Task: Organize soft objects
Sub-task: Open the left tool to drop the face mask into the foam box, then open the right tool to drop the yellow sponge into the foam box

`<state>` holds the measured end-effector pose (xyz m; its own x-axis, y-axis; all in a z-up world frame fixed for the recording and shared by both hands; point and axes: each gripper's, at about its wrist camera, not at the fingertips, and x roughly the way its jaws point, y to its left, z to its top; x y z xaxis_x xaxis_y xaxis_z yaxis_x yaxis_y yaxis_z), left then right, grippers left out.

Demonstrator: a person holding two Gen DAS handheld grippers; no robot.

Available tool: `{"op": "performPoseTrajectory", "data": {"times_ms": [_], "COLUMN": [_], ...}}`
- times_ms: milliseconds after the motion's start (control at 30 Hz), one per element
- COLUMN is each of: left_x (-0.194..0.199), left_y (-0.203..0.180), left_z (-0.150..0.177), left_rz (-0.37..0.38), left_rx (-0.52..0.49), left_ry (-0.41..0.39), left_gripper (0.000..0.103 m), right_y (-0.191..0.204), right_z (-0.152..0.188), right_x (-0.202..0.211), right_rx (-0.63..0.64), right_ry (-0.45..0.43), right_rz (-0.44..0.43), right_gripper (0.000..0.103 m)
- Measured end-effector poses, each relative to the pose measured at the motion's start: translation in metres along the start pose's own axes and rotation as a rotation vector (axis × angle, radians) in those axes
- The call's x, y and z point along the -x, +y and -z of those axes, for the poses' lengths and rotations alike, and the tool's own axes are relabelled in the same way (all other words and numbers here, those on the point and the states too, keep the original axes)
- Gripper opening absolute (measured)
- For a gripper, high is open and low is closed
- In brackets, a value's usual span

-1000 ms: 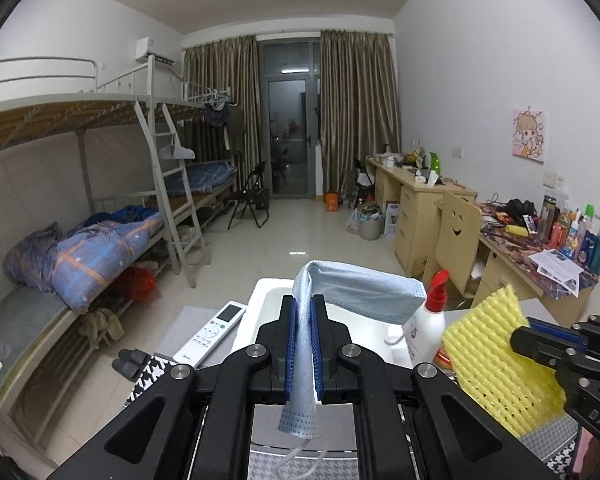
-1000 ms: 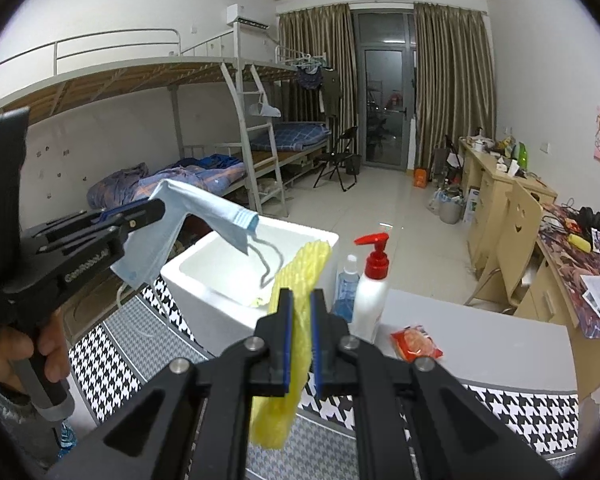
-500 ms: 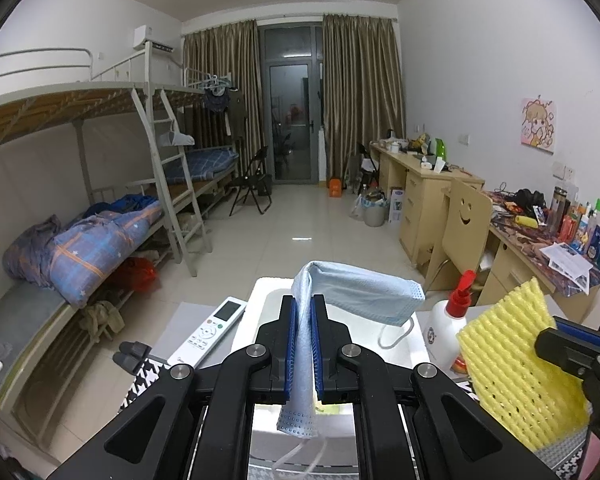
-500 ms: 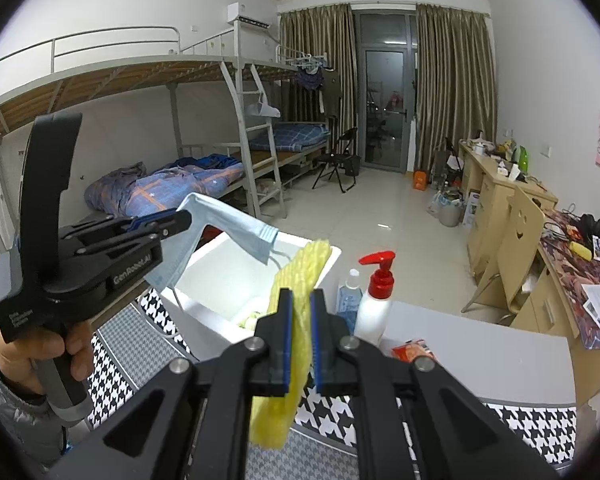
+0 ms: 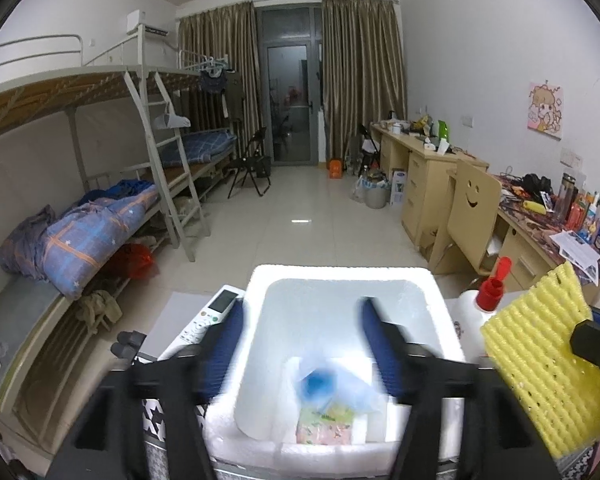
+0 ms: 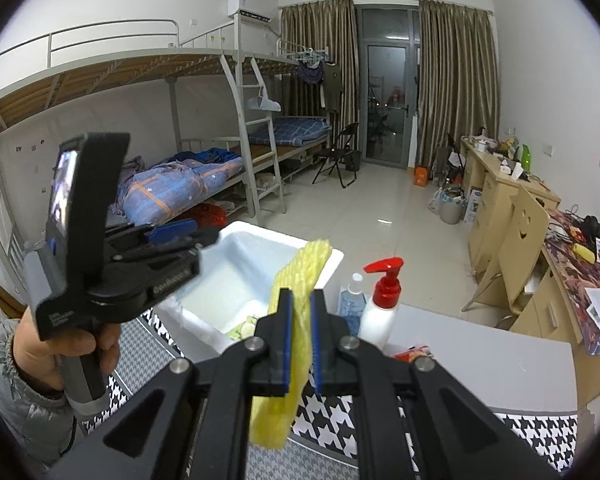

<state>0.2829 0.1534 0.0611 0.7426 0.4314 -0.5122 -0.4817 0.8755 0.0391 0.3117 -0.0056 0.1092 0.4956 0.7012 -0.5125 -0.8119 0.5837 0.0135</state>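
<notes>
Left gripper (image 5: 302, 336): its jaws have just been opening and now stand spread wide above the white foam box (image 5: 444, 312), nothing pinched between them; both fingers show motion blur.
Face mask (image 5: 332, 390): a second ago it was clamped between those fingers and draped over their tips; now it is free of them, a blurred pale blue shape low inside the box, above a small printed packet (image 5: 326, 426). Whether it has landed or is mid-fall cannot be told from the blur.
Right gripper (image 6: 300, 332): jaws pressed together on the yellow foam net (image 6: 296, 320), exactly as in the earlier views; the net sticks up above the fingers and hangs below them.
Position of the net: held beside the box's right-hand side in the left wrist view, not over the opening yet.
Bystanders: a pump bottle with a red top (image 6: 382, 308) and a clear bottle (image 6: 352, 304) stand just beside the box; a remote control (image 5: 208, 314) lies along its left side.
Meaning for the task: one soft thing appears to be delivered to the box, so the left hand looks free to withdraw.
Likely next step: carrying the net over the opening and releasing it, steering clear of the pump bottle.
</notes>
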Motion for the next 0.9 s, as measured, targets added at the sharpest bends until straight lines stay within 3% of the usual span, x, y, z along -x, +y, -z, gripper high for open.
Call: {"op": "performPoseTrajectory", "data": {"times_ms": [100, 300, 900], "left_x": [0.001, 0.010, 0.039], "left_y": [0.005, 0.012, 0.048], "left_z": [0.001, 0.005, 0.020], "left_rz": [-0.011, -0.028, -0.087], "left_rx": [0.001, 0.012, 0.051], "left_ry": [-0.013, -0.026, -0.063], "left_gripper": [0.093, 0.101, 0.102], "right_y": [0.001, 0.005, 0.030], "right_z": [-0.003, -0.010, -0.036], "right_x": [-0.003, -0.014, -0.048], "right_rx": [0.001, -0.001, 0.036], "right_ry": [0.001, 0.008, 0.006], "right_rz": [0.003, -0.002, -0.059], "right_gripper": [0.010, 0.010, 0.010]}}
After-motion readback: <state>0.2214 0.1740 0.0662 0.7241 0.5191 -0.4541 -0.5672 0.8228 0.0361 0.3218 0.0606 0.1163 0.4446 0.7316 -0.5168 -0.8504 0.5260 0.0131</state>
